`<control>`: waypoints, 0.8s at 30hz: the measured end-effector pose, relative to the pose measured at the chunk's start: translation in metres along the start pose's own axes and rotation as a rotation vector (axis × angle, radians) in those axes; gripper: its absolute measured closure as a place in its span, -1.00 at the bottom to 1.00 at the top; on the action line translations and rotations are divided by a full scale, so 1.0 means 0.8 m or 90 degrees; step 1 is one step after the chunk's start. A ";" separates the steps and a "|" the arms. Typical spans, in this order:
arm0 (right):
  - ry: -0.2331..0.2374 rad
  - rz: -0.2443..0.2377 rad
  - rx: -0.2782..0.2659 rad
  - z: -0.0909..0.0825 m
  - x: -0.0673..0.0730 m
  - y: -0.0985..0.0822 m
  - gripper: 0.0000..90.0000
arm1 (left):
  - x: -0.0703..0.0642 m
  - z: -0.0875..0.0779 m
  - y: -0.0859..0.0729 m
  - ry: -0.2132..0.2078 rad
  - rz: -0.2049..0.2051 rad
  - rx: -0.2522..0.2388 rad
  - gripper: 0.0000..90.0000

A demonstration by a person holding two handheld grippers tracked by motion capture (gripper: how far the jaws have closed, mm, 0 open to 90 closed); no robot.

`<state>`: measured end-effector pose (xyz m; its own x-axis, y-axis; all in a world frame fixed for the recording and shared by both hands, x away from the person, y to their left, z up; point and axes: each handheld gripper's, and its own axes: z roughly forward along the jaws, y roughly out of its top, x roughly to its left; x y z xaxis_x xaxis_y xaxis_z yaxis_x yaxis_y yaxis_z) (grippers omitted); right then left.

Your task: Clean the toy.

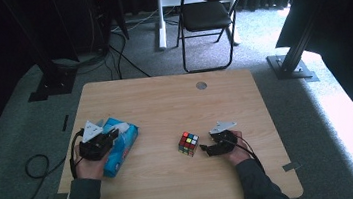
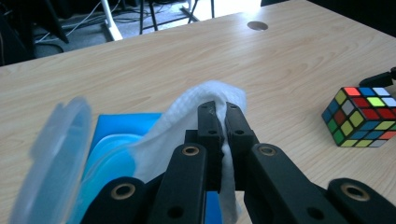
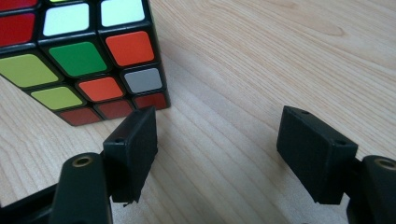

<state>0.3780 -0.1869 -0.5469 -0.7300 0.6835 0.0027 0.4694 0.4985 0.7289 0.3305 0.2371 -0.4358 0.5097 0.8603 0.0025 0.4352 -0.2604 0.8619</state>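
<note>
A blue pack of wet wipes (image 1: 118,145) lies at the table's left, its clear lid (image 2: 51,154) flipped up. My left gripper (image 1: 113,133) is over the pack, shut on a white wipe (image 2: 201,105) that rises out of the opening (image 2: 109,161). A scrambled puzzle cube (image 1: 188,143) stands near the middle of the table, and it sits at the right edge of the left gripper view (image 2: 362,116). My right gripper (image 1: 205,149) rests just right of the cube, open, nothing between its jaws. The cube's corner (image 3: 93,56) is just beyond its left fingertip (image 3: 135,140).
The light wooden table (image 1: 165,106) has a round cable hole (image 1: 201,85) at its far edge. A black folding chair (image 1: 207,15) stands on the carpet beyond the table. Black frame posts stand at both far sides.
</note>
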 end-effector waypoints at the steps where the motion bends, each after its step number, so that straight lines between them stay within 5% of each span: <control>1: 0.001 0.000 0.000 0.000 0.000 0.000 -0.36 | -0.002 0.001 0.001 -0.001 0.003 0.002 0.96; 8: 0.001 -0.001 -0.001 0.000 0.000 0.000 -0.36 | -0.016 0.006 0.011 -0.045 0.006 -0.010 0.96; 24: 0.002 0.000 -0.001 0.000 0.001 0.000 -0.37 | -0.039 0.027 0.021 -0.067 0.040 0.010 0.96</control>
<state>0.3772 -0.1868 -0.5470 -0.7313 0.6820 0.0048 0.4685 0.4974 0.7301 0.3376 0.1963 -0.4323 0.6115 0.7912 0.0017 0.4113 -0.3197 0.8536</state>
